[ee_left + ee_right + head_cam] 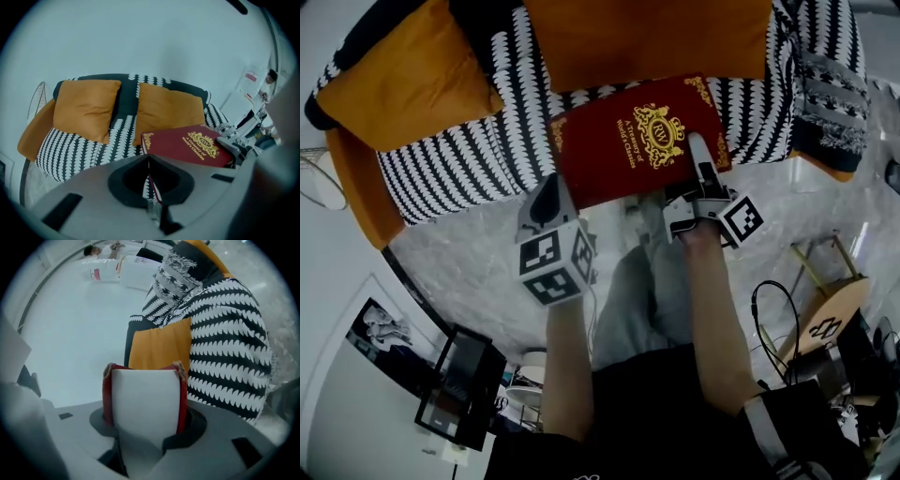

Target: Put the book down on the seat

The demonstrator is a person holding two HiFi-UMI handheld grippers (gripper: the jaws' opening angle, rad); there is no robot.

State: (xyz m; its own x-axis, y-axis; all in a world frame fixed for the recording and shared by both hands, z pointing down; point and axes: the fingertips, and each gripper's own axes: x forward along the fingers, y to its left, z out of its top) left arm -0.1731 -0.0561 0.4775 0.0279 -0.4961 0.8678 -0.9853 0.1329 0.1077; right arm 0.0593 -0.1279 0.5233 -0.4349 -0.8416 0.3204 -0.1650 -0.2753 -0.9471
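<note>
A dark red book [637,141] with gold print hangs flat over the front edge of the black-and-white patterned sofa seat [459,164]. My right gripper [700,167] is shut on its right side, one finger lying across the cover. In the right gripper view the book's white page edge [145,394] fills the space between the jaws of the right gripper [145,405], a red cover on each side. My left gripper [548,202] hovers just left of the book, apart from it. In the left gripper view the book [187,145] lies ahead to the right, and the left gripper [149,161] is shut with nothing held.
Two orange cushions [403,84] [647,37] lean on the sofa back. A fringed patterned throw [830,84] drapes over the right armrest. A wooden stool [830,314] with cables stands on the marble floor at the right, and a dark picture frame [459,389] lies at the lower left.
</note>
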